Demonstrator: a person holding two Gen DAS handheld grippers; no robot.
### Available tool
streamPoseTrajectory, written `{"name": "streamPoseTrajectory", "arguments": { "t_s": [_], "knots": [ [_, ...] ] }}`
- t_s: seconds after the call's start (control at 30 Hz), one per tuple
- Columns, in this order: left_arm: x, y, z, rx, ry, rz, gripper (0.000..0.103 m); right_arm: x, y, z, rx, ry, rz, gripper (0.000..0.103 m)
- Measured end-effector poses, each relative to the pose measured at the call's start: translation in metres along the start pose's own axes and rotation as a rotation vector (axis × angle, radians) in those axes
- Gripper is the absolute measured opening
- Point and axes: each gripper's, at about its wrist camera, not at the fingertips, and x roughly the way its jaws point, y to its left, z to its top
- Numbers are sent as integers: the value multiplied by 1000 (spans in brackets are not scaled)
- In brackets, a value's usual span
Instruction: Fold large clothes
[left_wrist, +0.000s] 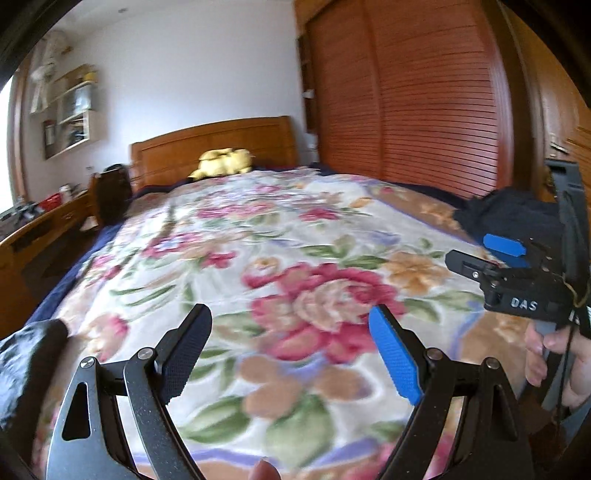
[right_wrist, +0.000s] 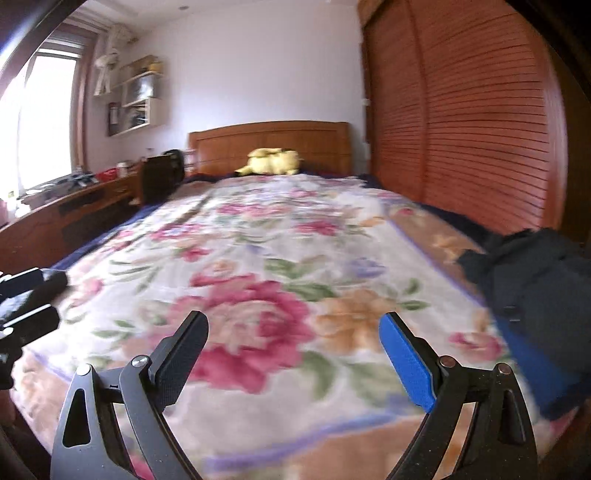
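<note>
A dark garment (right_wrist: 539, 273) lies bunched at the right edge of the bed, on the floral blanket (right_wrist: 280, 258); it also shows in the left wrist view (left_wrist: 513, 214). A second dark cloth (left_wrist: 26, 365) lies at the bed's near left corner. My left gripper (left_wrist: 291, 325) is open and empty above the blanket's near end. My right gripper (right_wrist: 295, 328) is open and empty too, left of the dark garment. The right gripper also shows in the left wrist view (left_wrist: 491, 258), held in a hand.
A yellow plush toy (right_wrist: 273, 160) sits by the wooden headboard (right_wrist: 269, 144). A slatted wooden wardrobe (right_wrist: 469, 129) runs along the right side. A wooden desk (right_wrist: 74, 206) with clutter and a dark chair (right_wrist: 162, 173) stand on the left.
</note>
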Motion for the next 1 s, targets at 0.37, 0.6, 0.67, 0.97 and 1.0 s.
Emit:
{"name": "streamPoseTrajectory", "arguments": {
  "t_s": [0.37,0.6,0.67,0.97,1.0],
  "knots": [
    [27,76,-14,-68,-39,139,88,43,44,-1,-37,-91,79,94],
    [56,114,-32,-151,-40,164,88,88,54,-25,-62,-110,78,94],
    [60,118,-35,-163,-44,174,88,99,54,-32,-66,-105,80,94],
    [68,126,-46,-183,-77,226,88,135,48,-38,-47,-66,107,94],
    [70,126,-48,-182,-80,230,88,137,48,-37,-48,-69,108,94]
  ]
}}
